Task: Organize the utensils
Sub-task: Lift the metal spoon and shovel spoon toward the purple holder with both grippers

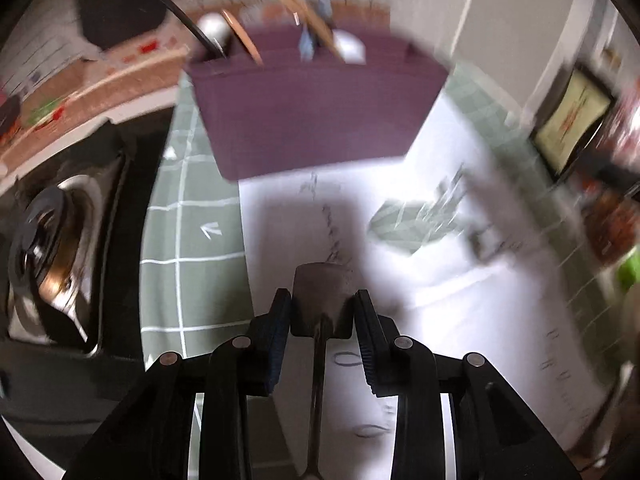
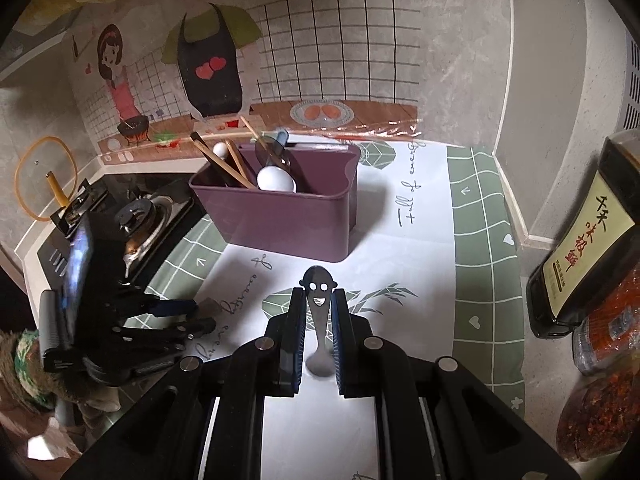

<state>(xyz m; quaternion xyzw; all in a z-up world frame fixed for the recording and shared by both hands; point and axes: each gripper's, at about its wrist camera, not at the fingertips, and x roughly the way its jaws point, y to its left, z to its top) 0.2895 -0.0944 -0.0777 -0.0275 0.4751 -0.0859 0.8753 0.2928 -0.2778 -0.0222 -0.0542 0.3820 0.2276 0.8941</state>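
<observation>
The right hand-held gripper [image 2: 318,312] clamps a smiley-faced spoon [image 2: 319,300] near the purple bin [image 2: 280,216].

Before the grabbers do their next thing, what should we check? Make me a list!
1. Right gripper holding the smiley spoon: ok, shut on its handle.
2. Left gripper holding the flat-ended utensil: ok, the pads sit against its sides, though the view is blurred.
3. Purple bin upright: ok.
4. Room in the bin: ok, its right part looks free; chopsticks and a white spoon sit towards the left.
5. Way to the bin: ok, only mat between.
6. Which compartment suits each utensil: cannot tell.
</observation>
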